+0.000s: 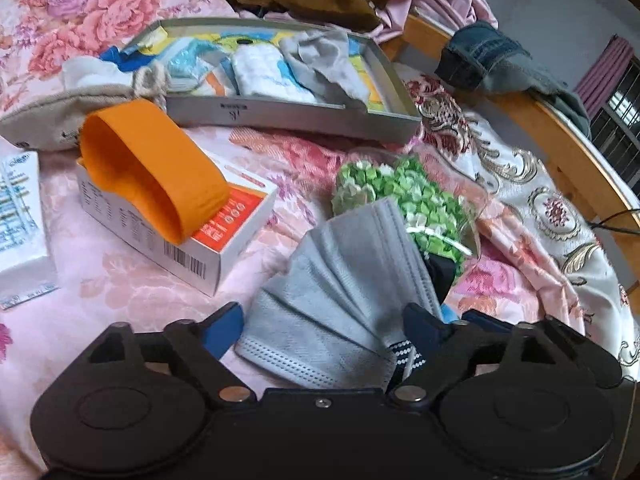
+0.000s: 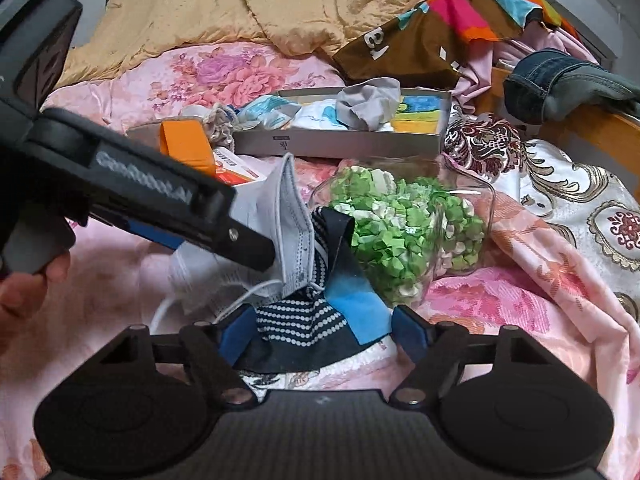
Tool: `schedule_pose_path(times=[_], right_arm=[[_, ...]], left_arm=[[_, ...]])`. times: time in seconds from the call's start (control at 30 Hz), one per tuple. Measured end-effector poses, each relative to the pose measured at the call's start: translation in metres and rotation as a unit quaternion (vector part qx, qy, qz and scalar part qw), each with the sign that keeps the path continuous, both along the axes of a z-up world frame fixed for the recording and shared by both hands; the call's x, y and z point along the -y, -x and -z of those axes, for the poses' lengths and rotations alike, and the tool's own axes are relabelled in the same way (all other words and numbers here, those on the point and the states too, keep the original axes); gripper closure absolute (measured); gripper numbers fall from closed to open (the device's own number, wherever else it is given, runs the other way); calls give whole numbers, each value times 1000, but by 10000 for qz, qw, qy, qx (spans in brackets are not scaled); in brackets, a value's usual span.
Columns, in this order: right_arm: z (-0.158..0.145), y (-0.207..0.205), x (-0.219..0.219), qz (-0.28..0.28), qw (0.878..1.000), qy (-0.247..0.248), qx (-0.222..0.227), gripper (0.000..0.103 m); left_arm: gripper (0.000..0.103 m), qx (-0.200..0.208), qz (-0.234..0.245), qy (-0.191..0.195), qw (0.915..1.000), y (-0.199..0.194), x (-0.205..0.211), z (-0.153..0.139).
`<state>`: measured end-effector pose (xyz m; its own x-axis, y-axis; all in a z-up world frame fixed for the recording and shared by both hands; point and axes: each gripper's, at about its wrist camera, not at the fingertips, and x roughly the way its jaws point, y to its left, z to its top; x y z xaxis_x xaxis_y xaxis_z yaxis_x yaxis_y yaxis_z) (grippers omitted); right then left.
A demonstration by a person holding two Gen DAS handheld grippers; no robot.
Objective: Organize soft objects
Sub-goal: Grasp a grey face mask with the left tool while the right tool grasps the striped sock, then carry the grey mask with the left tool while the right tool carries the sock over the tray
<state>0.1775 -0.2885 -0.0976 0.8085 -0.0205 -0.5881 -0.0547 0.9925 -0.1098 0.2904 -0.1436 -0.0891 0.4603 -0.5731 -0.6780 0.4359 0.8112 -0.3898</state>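
Observation:
A grey pleated face mask [image 1: 336,280] leans on a small pile on the pink floral bedspread. My left gripper [image 1: 324,314] is open, its blue pads on either side of the mask's near end with no squeeze showing. In the right wrist view that gripper [image 2: 256,248] reaches in from the left, and the mask [image 2: 294,216] stands on edge at its tip. A dark sock [image 2: 296,324] with dotted white stripes and a blue patch lies under the mask. My right gripper [image 2: 320,320] is open, its pads flanking the sock. A grey tray [image 1: 288,114] at the back holds folded cloths.
A clear jar of green paper stars [image 2: 408,232] lies on its side just beyond the sock. An orange band [image 1: 160,176] rests on a white and orange box [image 1: 236,236] at the left. A beige pouch [image 1: 40,116], piled clothes and the wooden bed rail [image 1: 560,152] ring the area.

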Motion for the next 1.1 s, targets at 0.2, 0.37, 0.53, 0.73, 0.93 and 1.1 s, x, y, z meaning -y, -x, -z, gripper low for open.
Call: schedule_pose_path(times=[0.2, 0.37, 0.53, 0.73, 0.93, 1.1], right_arm=[[2, 0, -2, -31, 10000, 83, 44, 39], [2, 2, -8, -250, 9995, 198, 42, 59], [1, 4, -11, -318, 9993, 197, 21, 73], [-1, 5, -11, -248, 9992, 299, -15, 87], [-3, 11, -18, -250, 9982, 551, 22, 98], [-12, 24, -30, -194, 9942, 986, 378, 99]], left_arm=[[49, 33, 66, -96, 9999, -1, 4, 5], [68, 43, 294, -94, 9995, 4, 7, 6], [80, 219, 313, -129, 9992, 12, 3, -1], [83, 322, 60, -76, 9994, 17, -15, -15], [83, 435, 134, -85, 9989, 31, -27, -27], [83, 616, 145, -8, 9980, 44, -41, -41]])
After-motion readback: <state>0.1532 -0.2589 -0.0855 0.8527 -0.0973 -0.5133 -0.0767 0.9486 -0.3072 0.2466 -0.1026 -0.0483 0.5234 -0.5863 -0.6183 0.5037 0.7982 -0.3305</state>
